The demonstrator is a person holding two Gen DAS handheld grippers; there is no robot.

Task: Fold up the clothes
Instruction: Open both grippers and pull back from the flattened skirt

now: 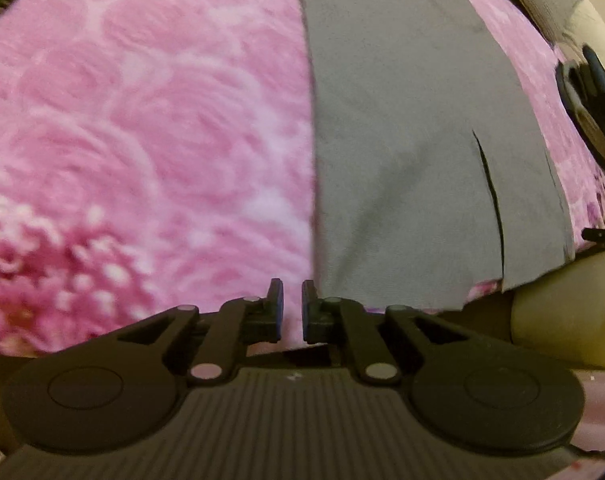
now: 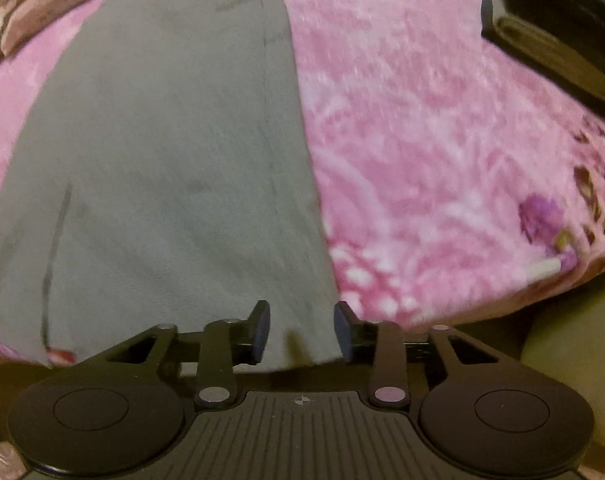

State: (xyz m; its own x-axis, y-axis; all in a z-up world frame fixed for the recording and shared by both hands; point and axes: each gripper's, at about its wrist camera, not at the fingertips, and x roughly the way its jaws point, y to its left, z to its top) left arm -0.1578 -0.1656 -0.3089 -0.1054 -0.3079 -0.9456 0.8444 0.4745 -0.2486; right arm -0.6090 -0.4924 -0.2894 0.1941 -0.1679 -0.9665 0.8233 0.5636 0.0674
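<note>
A grey garment (image 1: 402,140) lies flat and lengthwise on a pink flowered blanket (image 1: 142,120), its near hem close to the bed's edge. My left gripper (image 1: 292,312) hovers over the blanket just left of the garment's near corner; its pads stand almost together with nothing between them. In the right wrist view the grey garment (image 2: 162,160) fills the left half of the pink blanket (image 2: 422,140). My right gripper (image 2: 301,332) hangs over the garment's near right corner, jaws apart. The cloth lies below them and the pads do not press on it.
A black object (image 1: 590,108) sits at the right edge of the left wrist view, and a dark flat object (image 2: 554,36) lies at the blanket's far right. A beige bed edge (image 1: 562,312) runs along the near side. Folded pinkish bedding (image 2: 42,0) lies at the far left.
</note>
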